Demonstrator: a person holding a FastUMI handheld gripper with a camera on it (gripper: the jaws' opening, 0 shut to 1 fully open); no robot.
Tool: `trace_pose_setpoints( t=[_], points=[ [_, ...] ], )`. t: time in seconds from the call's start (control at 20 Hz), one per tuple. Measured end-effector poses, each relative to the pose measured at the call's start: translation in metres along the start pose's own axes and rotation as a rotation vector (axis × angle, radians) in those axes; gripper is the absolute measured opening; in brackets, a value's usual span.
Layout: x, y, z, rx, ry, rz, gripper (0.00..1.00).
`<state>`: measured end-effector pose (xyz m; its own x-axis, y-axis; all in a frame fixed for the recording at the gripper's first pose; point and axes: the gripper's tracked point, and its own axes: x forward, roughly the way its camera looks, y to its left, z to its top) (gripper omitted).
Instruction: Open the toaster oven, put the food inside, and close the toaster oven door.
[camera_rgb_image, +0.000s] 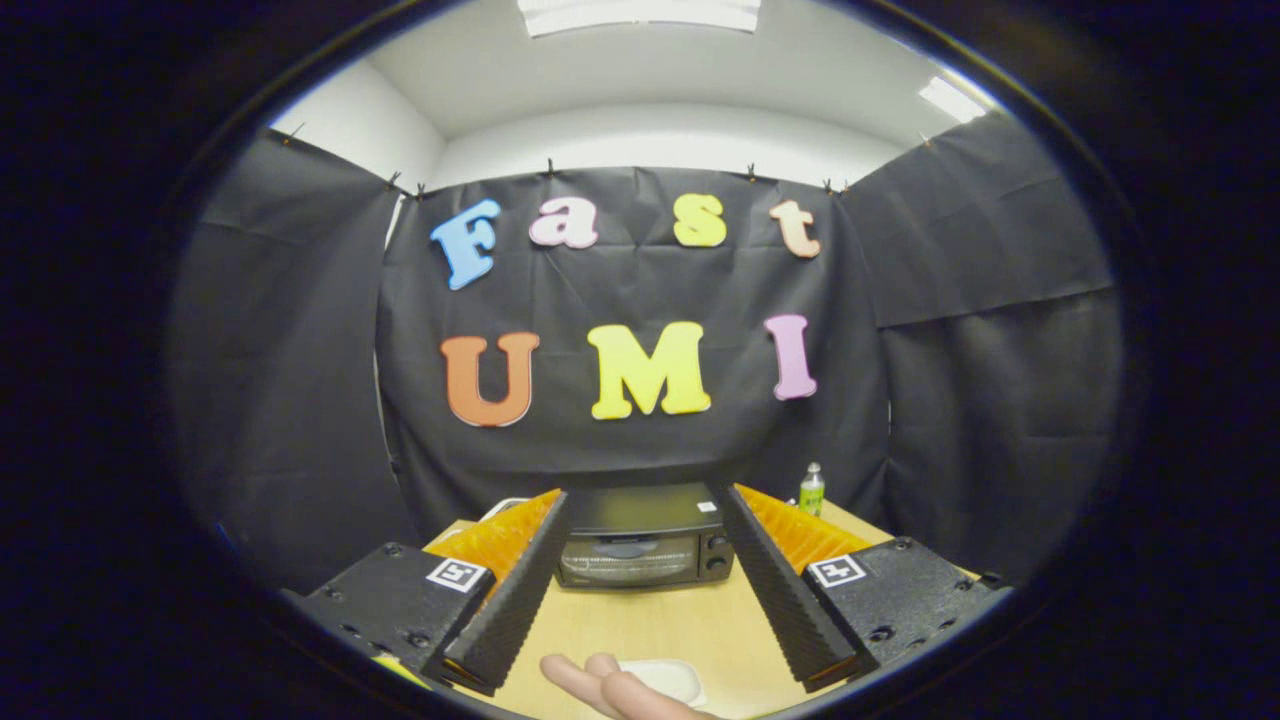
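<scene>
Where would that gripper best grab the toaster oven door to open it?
Probably by the handle, the dark bar along the top of the closed glass door of the toaster oven. It faces the open gripper, so come straight from the front, fingers above and below the bar, then pull down.

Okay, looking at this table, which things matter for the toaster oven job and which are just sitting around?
For the job: toaster oven, door shut; pale food item by a hand; hand-held gripper, fingers open, empty.
Just lying about: small green-labelled bottle beside the oven.
</scene>
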<state>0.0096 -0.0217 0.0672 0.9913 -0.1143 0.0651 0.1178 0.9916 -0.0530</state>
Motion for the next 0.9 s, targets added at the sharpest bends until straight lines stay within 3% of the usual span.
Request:
trace_pose_setpoints(
  t=[0.15, 0.45, 0.7, 0.9],
  points=[
    [-0.028, -0.004, 0.010, -0.042, -0.032, -0.022, 1.00],
    [-0.081, 0.015, -0.045, -0.021, -0.008, 0.104, 1.00],
    [-0.079, 0.005, -0.074, -0.015, 0.023, 0.042, 1.00],
    [-0.076, 0.004, -0.084, 0.022, 0.079, 0.075, 1.00]
  ],
)
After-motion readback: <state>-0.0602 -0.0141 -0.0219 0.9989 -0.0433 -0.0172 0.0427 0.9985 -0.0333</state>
